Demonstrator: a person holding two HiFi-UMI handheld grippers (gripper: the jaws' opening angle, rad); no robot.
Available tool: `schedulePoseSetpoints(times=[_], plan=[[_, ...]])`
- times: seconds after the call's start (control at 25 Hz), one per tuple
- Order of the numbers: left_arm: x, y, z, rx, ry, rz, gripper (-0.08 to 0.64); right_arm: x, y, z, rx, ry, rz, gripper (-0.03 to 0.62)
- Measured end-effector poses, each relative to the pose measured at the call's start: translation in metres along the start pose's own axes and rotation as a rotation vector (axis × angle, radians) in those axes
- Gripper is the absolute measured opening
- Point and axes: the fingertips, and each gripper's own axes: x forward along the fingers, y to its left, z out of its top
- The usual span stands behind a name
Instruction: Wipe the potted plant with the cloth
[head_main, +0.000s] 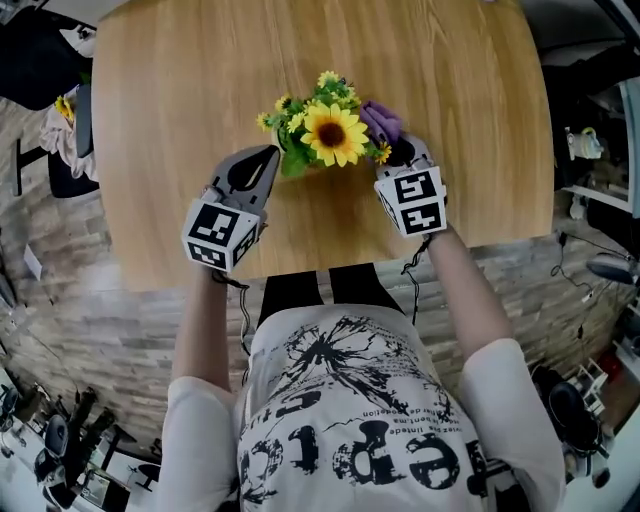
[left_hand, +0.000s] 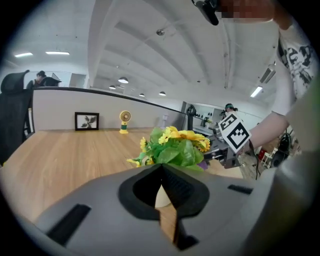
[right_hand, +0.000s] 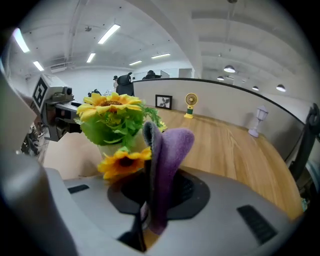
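Spanning most of the head view, the table (head_main: 160, 120) was bare wood apart from one plant (head_main: 325, 135). It stood about midway between the left and right edges, a little in from the near edge.

The left gripper (head_main: 268, 152) sat just left of the plant. Its jaws were closed together with nothing in them, and the pale pot (left_hand: 161, 197) showed beyond their tips. The right gripper (head_main: 398, 152) sat just right of the plant, clamped on a fold of purple cloth (head_main: 380, 122). The fold stood up out of the jaws beside a small sunflower (right_hand: 120, 159).

The plant looked light and top-heavy: a small pot under a wide bunch of leaves and blooms. On smooth wood it would probably slide or tip under a sideways push. The pot wall was the stiff part and the sensible place to steady it, which would need the left jaws opened first. Leaves and petals looked soft and springy, so they should bend under a light stroke, though hard rubbing might knock blooms askew.

The cloth looked soft, limp and fleecy. Gripped at the fold, its free end would flop and drape over whatever it met.

No brand or label could be read on pot or cloth. The gripper cubes bore only black-and-white square markers. The person's shirt print sat upside down in the head view and could not be read with confidence.
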Motion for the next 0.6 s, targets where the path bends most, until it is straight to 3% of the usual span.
schedulePoseSetpoints(times=[0.32,0.6], plan=[[0.021,-0.004,-0.007,0.074,0.032,-0.12,0.003,0.03,0.027,0.004,-0.015,0.041,0.056,0.075],[0.021,-0.004,-0.008,0.066,0.008,-0.176,0.002,0.037,0.033,0.001,-0.007,0.059,0.071,0.072]])
